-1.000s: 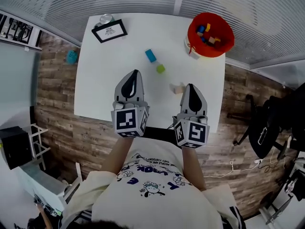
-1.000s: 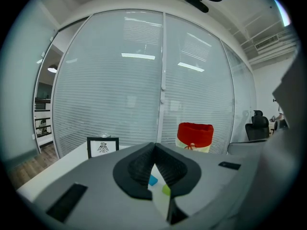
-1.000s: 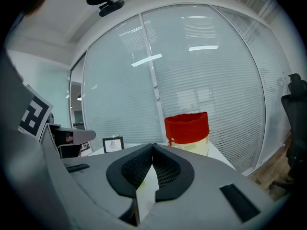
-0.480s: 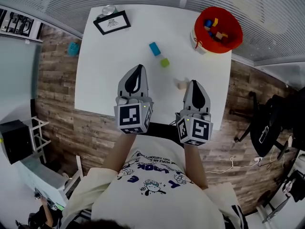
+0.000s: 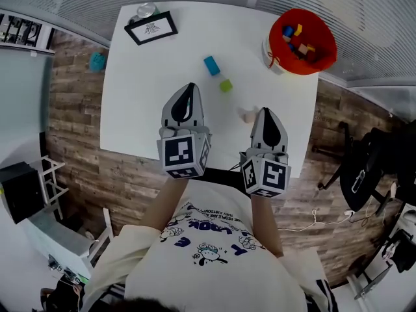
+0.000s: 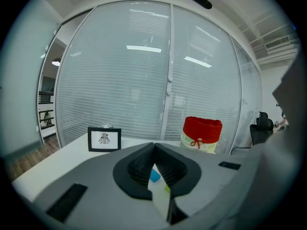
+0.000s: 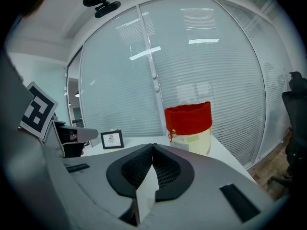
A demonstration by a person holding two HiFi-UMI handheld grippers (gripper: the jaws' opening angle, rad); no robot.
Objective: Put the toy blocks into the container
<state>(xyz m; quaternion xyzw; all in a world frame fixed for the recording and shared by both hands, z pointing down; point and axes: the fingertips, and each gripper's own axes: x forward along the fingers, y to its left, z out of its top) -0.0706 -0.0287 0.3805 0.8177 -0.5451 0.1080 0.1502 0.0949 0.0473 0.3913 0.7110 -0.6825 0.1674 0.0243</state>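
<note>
Your left gripper [image 5: 188, 90] and right gripper [image 5: 265, 112] hover over the table [image 5: 140, 103], jaws pressed together and empty. A tan block [image 5: 246, 115] lies just beside the right tip. The green block [image 5: 225, 85] and blue block [image 5: 211, 65] lie farther out. The container [image 5: 275, 49] stands at the far right corner, with blocks inside.

A: Loose toy blocks on the tabletop [image 5: 146, 96]?
B: Three: one blue block [image 5: 211, 65], one green block [image 5: 225, 85], one pale block [image 5: 247, 115] nearer the right edge.
A: Containers?
B: One red container [image 5: 274, 52], far right corner. Blocks inside: several, too jumbled to count.
A: Sundries?
B: One framed card [image 5: 151, 28] and one round shiny object [image 5: 145, 10], far left corner.
A: Claws?
B: Two: left claw [image 5: 188, 87], right claw [image 5: 265, 112].
</note>
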